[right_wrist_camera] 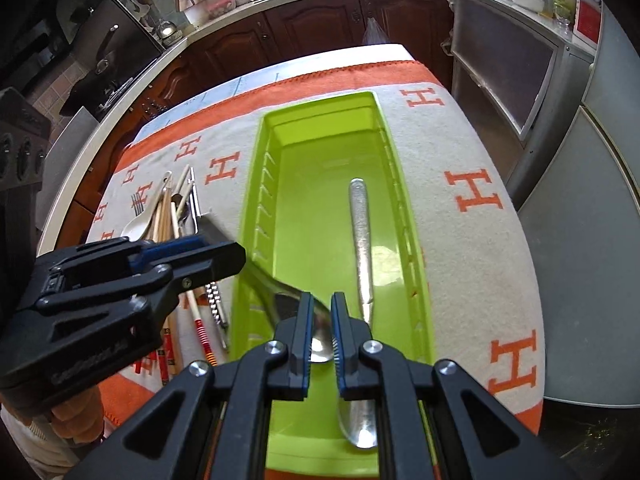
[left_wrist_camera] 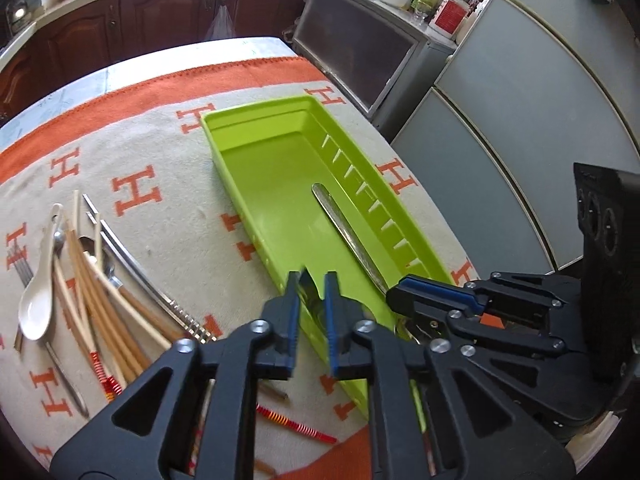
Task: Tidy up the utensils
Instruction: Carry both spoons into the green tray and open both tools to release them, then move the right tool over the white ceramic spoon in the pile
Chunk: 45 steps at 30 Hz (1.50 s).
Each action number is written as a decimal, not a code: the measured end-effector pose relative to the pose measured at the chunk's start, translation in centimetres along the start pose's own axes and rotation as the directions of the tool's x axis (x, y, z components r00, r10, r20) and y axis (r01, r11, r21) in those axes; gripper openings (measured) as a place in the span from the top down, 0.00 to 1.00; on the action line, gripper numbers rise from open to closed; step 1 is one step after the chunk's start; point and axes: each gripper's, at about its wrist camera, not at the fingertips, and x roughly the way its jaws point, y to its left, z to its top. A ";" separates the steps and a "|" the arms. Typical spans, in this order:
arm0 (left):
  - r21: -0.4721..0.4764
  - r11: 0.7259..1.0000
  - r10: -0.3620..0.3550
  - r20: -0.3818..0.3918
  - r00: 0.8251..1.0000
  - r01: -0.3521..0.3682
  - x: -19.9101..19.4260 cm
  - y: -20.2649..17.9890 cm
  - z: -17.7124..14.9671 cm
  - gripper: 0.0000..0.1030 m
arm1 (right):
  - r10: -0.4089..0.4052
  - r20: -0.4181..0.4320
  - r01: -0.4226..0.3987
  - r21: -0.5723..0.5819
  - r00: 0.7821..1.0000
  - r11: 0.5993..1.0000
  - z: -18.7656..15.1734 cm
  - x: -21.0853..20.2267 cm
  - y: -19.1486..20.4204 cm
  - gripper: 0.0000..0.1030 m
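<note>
On the orange-and-cream cloth (right_wrist_camera: 472, 152), the right gripper (right_wrist_camera: 321, 328) pinches a shiny metal spoon (right_wrist_camera: 320, 340) low in the frame over the green plastic tray (right_wrist_camera: 404, 184), while the left gripper (left_wrist_camera: 312, 296) is slightly open around its handle, so the spoon might tip and fall.

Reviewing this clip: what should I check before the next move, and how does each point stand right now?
1. Right gripper clamps the held spoon at its bowl: ok.
2. Left gripper free of that spoon's handle: ok; the jaws stand apart with the handle between them.
3. Held spoon is over the green tray: ok.
4. Free tray floor beside the lying spoon: ok.
5. Held spoon resting on the tray floor: cannot tell.
6. All utensils in the tray: not ok; the utensil pile lies on the cloth.
</note>
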 end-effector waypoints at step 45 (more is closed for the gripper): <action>-0.304 0.913 0.295 0.035 0.955 -0.271 -12.6 13.6 -13.0 0.55 | 0.074 -0.068 -0.083 -0.145 0.995 0.986 -1.7 0.4 10.2 0.92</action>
